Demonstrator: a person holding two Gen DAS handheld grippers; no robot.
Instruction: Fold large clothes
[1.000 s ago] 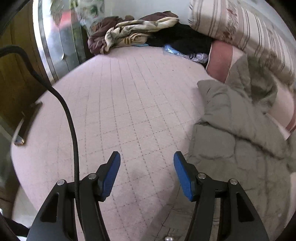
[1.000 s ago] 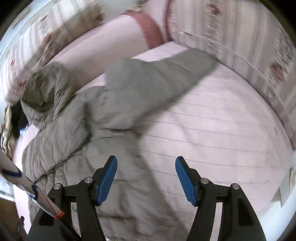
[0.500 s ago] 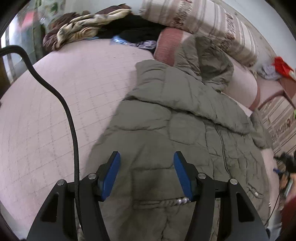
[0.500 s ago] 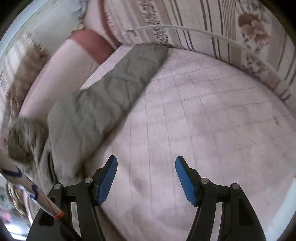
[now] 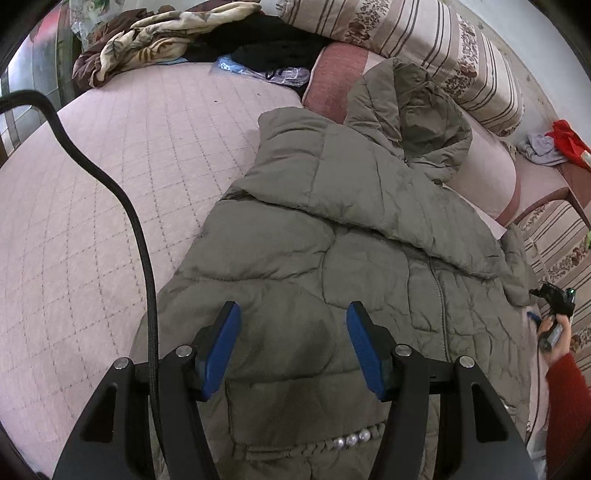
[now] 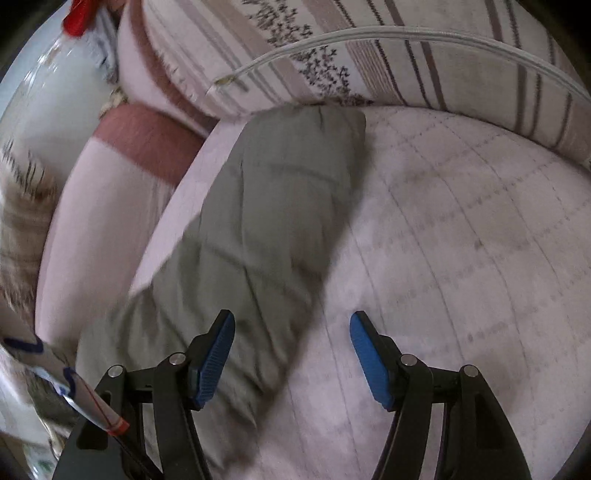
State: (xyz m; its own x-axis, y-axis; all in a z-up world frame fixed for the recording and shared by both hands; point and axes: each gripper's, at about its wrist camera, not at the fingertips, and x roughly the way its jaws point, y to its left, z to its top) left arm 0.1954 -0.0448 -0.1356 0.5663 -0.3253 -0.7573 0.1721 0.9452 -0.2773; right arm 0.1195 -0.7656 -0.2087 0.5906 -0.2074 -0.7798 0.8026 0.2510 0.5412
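Bedding first, on the far left: a crumpled blanket point(image 5: 162, 29) heaped at the edge of the pink quilted mattress point(image 5: 129, 166), well clear of the work. Next comes the left gripper point(image 5: 291, 343), its blue pads apart and gripping nothing, poised over the lower body of the olive puffer jacket point(image 5: 332, 240), which lies spread front-up on the mattress with its hood point(image 5: 410, 110) propped against a pink cushion point(image 5: 487, 166). One sleeve already seems to lie folded across the chest. Further right, the other sleeve point(image 6: 269, 229) stretches out toward the striped pillow point(image 6: 406, 55), and the right gripper point(image 6: 291, 350) comes in over its near part with jaws closing; the sleeve's edge lies between the pads, but they are not pressing on it. To do this well, I'd say the right pads should bite the puffy fabric fully, closer to the cuff than the shoulder, so the whole sleeve swings over flat. The left gripper would do best to pin the body down, since slick padded cloth will probably slide.
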